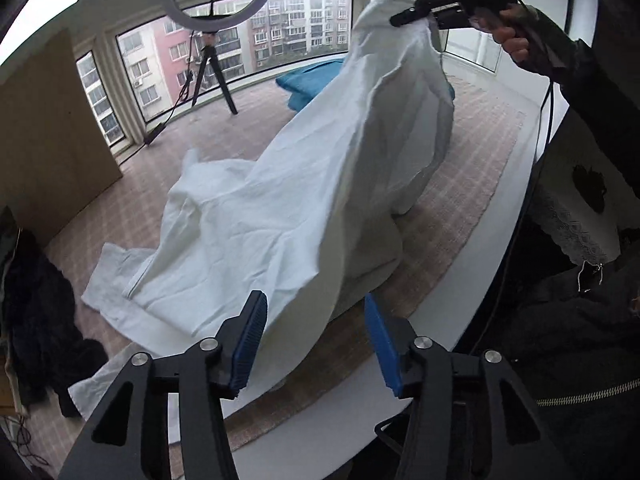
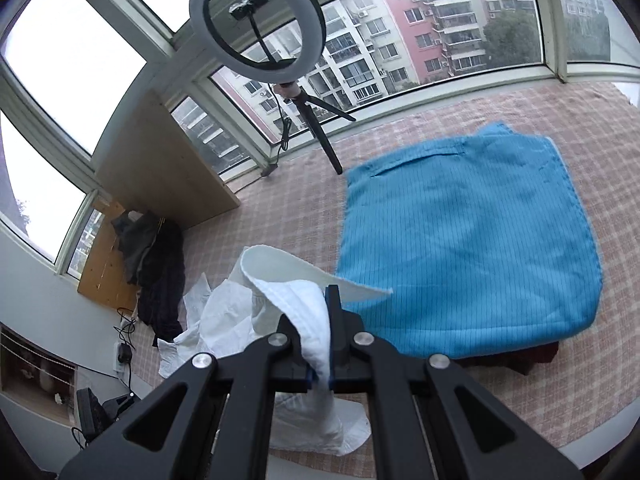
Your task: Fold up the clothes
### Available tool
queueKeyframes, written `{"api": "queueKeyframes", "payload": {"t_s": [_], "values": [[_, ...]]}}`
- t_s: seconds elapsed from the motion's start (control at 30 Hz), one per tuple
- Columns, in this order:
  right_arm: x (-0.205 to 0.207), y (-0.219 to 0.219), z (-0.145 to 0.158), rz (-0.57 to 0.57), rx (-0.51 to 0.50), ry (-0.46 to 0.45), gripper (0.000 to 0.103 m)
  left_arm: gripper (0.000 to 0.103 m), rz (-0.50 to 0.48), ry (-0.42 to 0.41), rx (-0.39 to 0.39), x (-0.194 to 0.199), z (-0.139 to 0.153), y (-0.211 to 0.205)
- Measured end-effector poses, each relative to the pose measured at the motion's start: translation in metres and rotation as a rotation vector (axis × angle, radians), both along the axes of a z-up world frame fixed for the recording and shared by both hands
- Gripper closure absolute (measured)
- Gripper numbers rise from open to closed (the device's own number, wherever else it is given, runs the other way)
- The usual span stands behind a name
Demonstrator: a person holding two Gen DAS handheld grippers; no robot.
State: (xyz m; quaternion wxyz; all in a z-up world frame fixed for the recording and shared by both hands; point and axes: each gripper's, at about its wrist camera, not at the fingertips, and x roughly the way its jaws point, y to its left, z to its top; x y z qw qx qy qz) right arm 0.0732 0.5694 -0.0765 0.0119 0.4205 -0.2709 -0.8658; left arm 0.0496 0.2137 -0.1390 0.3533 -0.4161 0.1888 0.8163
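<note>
between my released left fingers [image 1: 316, 344] the white garment [image 1: 280, 216] runs up-right to my right fingers [image 2: 322, 340], which pinch its hem.

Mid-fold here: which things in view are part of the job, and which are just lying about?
Job: white garment, clamped and lifted by the right gripper; left gripper, open beside it; blue garment, lying flat.

Lying about: ring light, dark clothes, wooden board.
</note>
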Motion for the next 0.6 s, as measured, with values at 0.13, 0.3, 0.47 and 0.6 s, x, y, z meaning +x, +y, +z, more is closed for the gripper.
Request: {"api": "queueKeyframes", "payload": {"t_s": [0.13, 0.3, 0.47, 0.6], "values": [[0.002, -0.001, 0.006, 0.016, 0.004, 0.011, 0.099, 0.053, 0.013, 0.009, -0.009, -0.006, -0.021, 0.015], [0.004, -0.004, 0.010, 0.034, 0.006, 0.014, 0.099, 0.053, 0.032, 0.036, -0.020, -0.005, -0.027, 0.015], [0.007, -0.008, 0.020, 0.055, 0.002, 0.030, 0.099, 0.054, 0.051, 0.063, -0.030, -0.003, -0.033, 0.015], [0.007, -0.017, 0.031, 0.081, 0.029, 0.042, 0.099, 0.076, 0.066, 0.085, -0.039, -0.002, -0.038, 0.015]]}}
